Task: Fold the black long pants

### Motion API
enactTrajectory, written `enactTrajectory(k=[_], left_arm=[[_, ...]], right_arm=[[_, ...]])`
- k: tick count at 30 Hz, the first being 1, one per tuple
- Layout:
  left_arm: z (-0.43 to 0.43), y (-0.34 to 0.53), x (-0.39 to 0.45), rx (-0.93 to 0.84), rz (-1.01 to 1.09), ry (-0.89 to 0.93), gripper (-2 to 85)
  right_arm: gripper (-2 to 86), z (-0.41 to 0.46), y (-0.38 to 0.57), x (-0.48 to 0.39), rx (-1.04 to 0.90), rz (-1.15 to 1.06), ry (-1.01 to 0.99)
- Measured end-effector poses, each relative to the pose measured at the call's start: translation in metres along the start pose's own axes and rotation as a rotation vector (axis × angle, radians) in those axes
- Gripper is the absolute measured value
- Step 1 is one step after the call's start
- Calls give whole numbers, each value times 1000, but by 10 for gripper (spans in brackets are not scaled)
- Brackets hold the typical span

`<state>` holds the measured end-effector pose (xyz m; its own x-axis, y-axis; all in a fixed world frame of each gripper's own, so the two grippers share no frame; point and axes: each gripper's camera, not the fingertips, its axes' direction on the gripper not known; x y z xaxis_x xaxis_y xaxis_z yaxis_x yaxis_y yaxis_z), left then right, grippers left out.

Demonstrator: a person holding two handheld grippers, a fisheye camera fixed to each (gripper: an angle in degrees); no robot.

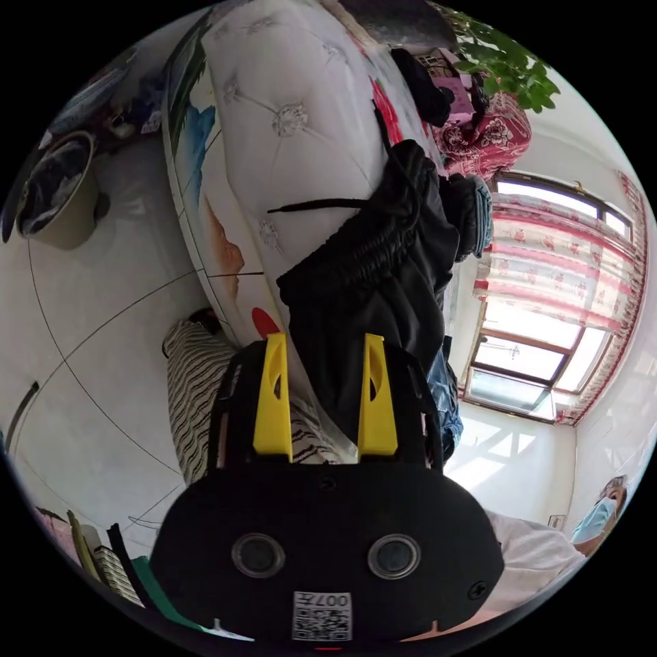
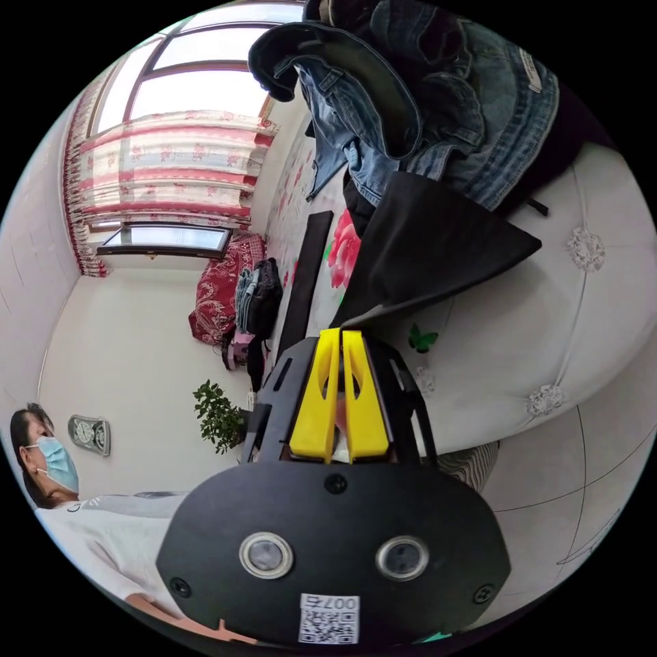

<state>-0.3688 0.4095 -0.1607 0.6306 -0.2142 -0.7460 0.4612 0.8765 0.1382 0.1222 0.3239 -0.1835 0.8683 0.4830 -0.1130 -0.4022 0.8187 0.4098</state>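
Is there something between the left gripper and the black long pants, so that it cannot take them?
Nothing visible blocks it. The left gripper is open, and the black long pants already lie between its yellow jaws on the white tufted bed. The denim clothes lie off to the side.

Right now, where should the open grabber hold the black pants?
Probably the gathered waistband of the black pants. It is the thick, ridged end lying on the white tufted bed, so it gives the jaws something firm. The left gripper already faces it with the pants between its open jaws, so come straight forward along the fabric.
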Motion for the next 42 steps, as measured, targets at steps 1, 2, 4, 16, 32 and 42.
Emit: enactTrajectory(k=[1, 2, 4, 16, 32, 42], left_arm=[[8, -2, -7, 5, -28, 37, 117], [13, -4, -12, 18, -51, 77, 102], [15, -4, -18, 35, -44, 180, 71], [-90, -15, 88, 78, 369, 437, 7], [12, -147, 223, -179, 408, -8, 35], [111, -221, 268, -40, 414, -239, 78]], right_arm=[[-2, 1, -1, -3, 2, 1, -6], [-2, 2, -2, -7, 11, -4, -8], [-2, 3, -3, -13, 24, -14, -14], [-2, 28, -19, -95, 170, -264, -220], [13, 236, -85, -179, 167, -494, 112], [79, 505, -169, -152, -109, -396, 418]])
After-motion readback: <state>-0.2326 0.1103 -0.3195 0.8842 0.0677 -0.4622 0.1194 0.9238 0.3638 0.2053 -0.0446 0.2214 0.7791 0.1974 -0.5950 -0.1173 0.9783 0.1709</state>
